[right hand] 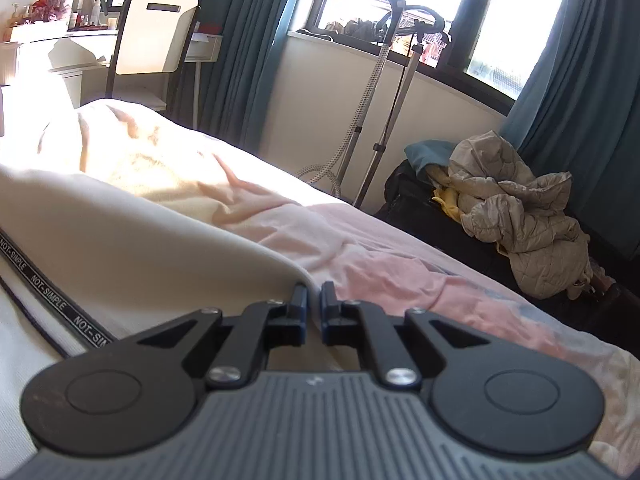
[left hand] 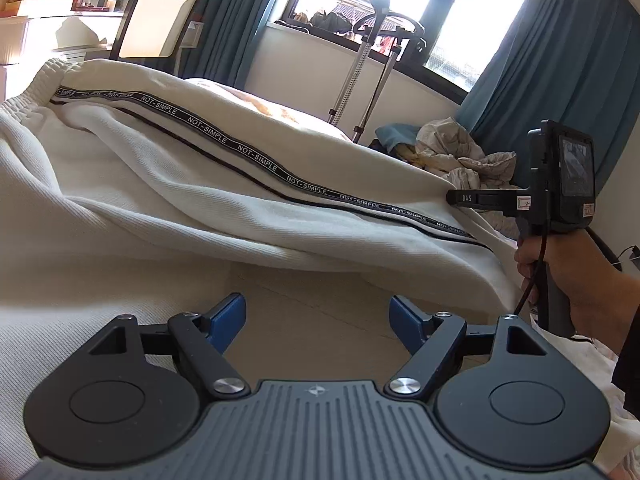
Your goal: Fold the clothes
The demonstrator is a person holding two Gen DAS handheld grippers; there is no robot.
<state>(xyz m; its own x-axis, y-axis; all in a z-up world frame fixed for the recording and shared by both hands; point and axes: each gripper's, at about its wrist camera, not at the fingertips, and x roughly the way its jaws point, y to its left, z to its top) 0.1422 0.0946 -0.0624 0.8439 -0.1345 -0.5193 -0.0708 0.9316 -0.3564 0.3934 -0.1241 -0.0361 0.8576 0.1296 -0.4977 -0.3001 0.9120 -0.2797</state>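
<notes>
Cream ribbed trousers (left hand: 168, 184), black lettered stripe, pinched in right gripper (right hand: 314, 300) jaws; left gripper (left hand: 316, 312) jaws wide.

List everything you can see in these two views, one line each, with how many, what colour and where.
trousers: one, cream with a black lettered stripe, spread on the bed
bed: one, pink and cream covers, under the trousers
chair: one, white back on a dark frame, beyond the bed's far end
curtains: teal, either side of the window
window: one, dark frame, back wall
steamer stand: one, metal poles, under the window
jacket: one, beige quilted, heaped on the floor at right
left gripper: blue pads, jaws open over the bed, holding nothing
right gripper: black, jaws shut on the trousers' edge
right hand: one, on that gripper's handle
</notes>
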